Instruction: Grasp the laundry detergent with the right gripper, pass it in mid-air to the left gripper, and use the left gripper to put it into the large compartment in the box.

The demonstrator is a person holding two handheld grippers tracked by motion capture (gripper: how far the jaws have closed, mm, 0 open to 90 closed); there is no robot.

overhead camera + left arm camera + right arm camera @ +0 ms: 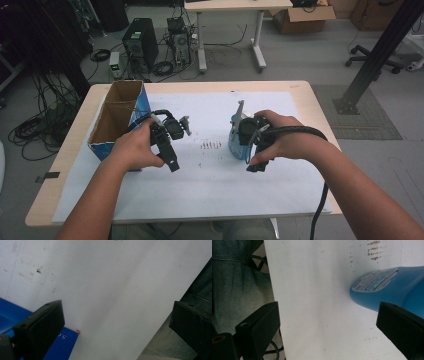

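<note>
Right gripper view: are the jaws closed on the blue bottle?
No. The right gripper has its jaws wide apart over white paper, and the blue bottle lies beside one jaw, ungripped.

Both forearms enter from bottom of high view, bare, angled inward. Left hand wraps left gripper, jaws pointing down & toward person. In left gripper view its jaws stand wide apart, nothing betw. them. Right hand grips right gripper, cable looping over wrist. In right gripper view jaws also spread wide, nothing clamped.
</note>
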